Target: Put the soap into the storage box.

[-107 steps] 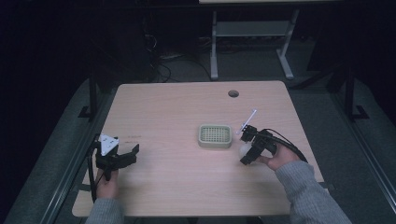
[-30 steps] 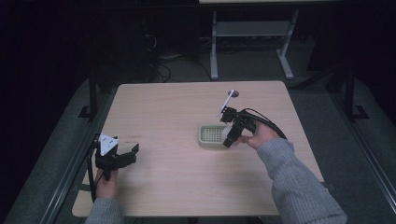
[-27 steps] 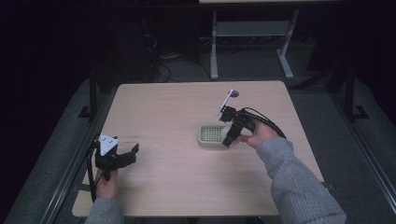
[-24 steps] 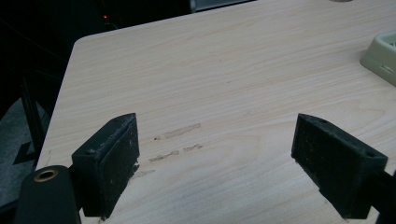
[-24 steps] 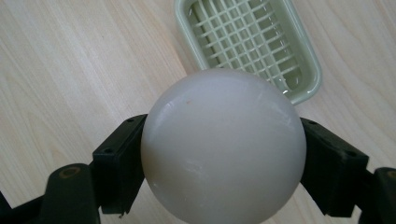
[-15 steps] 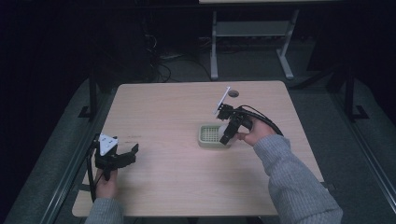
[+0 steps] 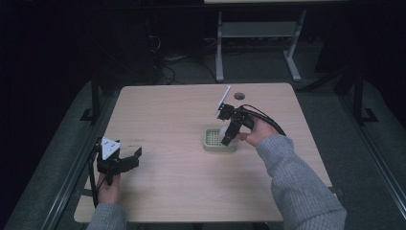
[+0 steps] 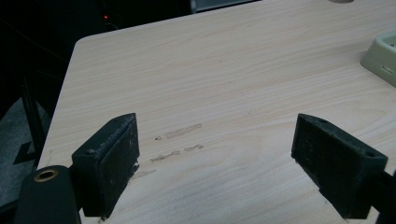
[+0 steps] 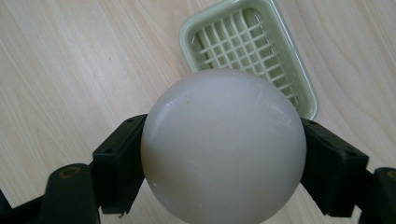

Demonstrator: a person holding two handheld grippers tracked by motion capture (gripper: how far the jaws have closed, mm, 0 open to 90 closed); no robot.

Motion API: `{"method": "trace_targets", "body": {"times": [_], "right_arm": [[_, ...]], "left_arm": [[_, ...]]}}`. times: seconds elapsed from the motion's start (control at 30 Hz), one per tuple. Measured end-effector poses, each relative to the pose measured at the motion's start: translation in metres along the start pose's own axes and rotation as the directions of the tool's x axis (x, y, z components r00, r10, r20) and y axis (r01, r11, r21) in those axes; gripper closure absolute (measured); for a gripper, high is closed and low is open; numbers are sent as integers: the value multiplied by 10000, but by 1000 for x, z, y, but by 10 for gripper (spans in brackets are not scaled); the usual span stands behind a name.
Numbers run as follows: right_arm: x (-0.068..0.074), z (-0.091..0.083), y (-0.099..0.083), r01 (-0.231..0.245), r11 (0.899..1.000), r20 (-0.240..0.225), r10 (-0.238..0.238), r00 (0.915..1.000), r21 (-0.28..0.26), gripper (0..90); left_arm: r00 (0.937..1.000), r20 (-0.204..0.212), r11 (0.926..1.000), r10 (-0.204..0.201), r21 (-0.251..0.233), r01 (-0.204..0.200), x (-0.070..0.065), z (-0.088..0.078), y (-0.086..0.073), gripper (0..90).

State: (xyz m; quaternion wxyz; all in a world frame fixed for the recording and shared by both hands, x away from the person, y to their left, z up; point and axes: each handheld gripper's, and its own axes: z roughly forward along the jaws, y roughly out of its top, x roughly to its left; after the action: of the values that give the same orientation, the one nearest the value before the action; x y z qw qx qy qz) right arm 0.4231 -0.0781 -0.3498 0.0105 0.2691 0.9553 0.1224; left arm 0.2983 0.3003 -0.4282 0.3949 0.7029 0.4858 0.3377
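A smooth white ball (image 9: 224,147) sits clamped between the jaws of my right gripper (image 9: 224,163), held above a pale green slatted tray (image 9: 250,51). From the high view the right gripper (image 7: 229,135) hangs pointing down over the tray (image 7: 213,143) near the middle of the wooden table (image 7: 167,120); a sliver of the ball (image 7: 222,130) shows there. My left gripper (image 7: 125,162) rests low at the table's front left, jaws wide apart with bare wood between them; in its own view the left gripper (image 8: 224,158) is open and a corner of the tray (image 8: 380,58) shows at far right.
A round cable hole (image 7: 239,96) lies near the table's far edge. Faint scuff marks (image 8: 180,140) streak the wood ahead of the left gripper. A metal stand (image 7: 258,43) and cables sit on the dark floor beyond the table.
The right gripper has carried the ball from the table's right side leftward and over the green tray, now tilted down onto it. The left gripper has stayed put.
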Motion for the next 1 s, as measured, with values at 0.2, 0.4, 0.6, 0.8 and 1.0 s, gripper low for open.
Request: {"method": "trace_targets", "body": {"times": [0.2,0.4,0.6,0.8,1.0], "right_arm": [[0,2,5,85,10000,-13,-85,10000,-19,226],[-1,2,10,133,9999,-24,-133,9999,-2,226],[-1,-1,17,243,9997,24,-243,9997,11,226],[-2,3,23,261,9996,1,-261,9997,123,226],[-3,5,28,267,9995,-46,-266,9996,169,226]], "left_arm": [[10000,-19,10000,-17,-40,17,1,0,0,148],[10000,-16,10000,-15,-45,15,1,0,0,148],[10000,-9,10000,-73,-30,73,1,0,0,148],[10000,36,10000,-31,-27,31,1,0,0,148],[10000,27,10000,-57,-50,57,1,0,0,148]]}}
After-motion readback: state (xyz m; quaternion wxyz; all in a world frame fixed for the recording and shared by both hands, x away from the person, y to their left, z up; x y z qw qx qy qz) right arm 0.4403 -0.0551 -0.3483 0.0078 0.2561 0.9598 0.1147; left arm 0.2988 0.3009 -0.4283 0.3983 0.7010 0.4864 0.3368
